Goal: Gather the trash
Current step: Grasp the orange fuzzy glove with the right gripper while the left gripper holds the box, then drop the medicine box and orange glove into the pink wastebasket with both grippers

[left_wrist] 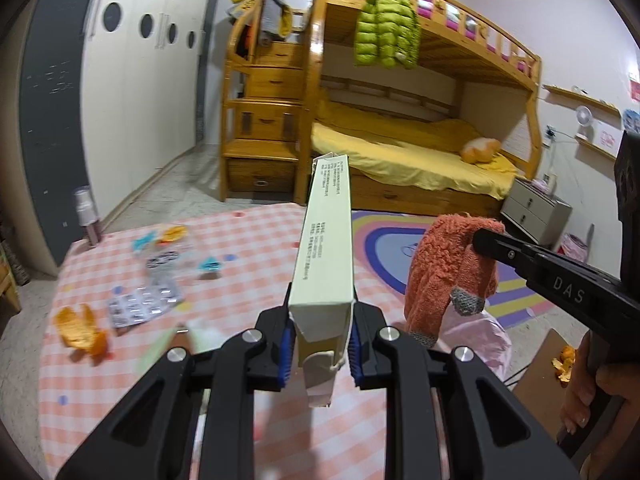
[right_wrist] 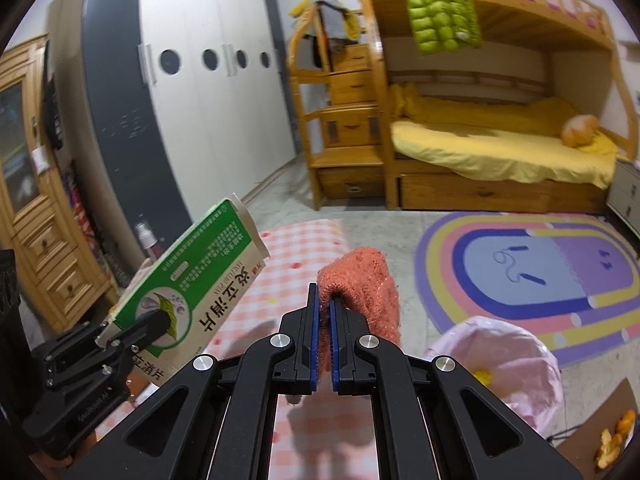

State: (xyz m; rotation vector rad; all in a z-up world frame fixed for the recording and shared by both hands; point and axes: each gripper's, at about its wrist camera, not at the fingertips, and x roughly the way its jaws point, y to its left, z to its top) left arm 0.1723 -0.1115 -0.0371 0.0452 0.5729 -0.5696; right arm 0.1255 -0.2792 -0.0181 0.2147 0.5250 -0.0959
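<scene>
My left gripper (left_wrist: 319, 344) is shut on a long medicine box (left_wrist: 325, 240), held up above the checked table (left_wrist: 248, 248); the box's green and white face shows in the right wrist view (right_wrist: 192, 280). My right gripper (right_wrist: 324, 344) is shut on an orange knitted glove (right_wrist: 366, 284), which hangs from it in the left wrist view (left_wrist: 444, 272) above a pink trash bag (right_wrist: 516, 360). On the table lie orange peel (left_wrist: 80, 330), blister packs (left_wrist: 140, 304) and small wrappers (left_wrist: 160, 248).
A spray bottle (left_wrist: 86, 216) stands at the table's far left corner. A cardboard piece with orange peel (right_wrist: 612, 436) lies on the floor by the bag. A rainbow rug (right_wrist: 532, 276), bunk bed (left_wrist: 400, 140) and wardrobe (left_wrist: 132, 92) lie beyond.
</scene>
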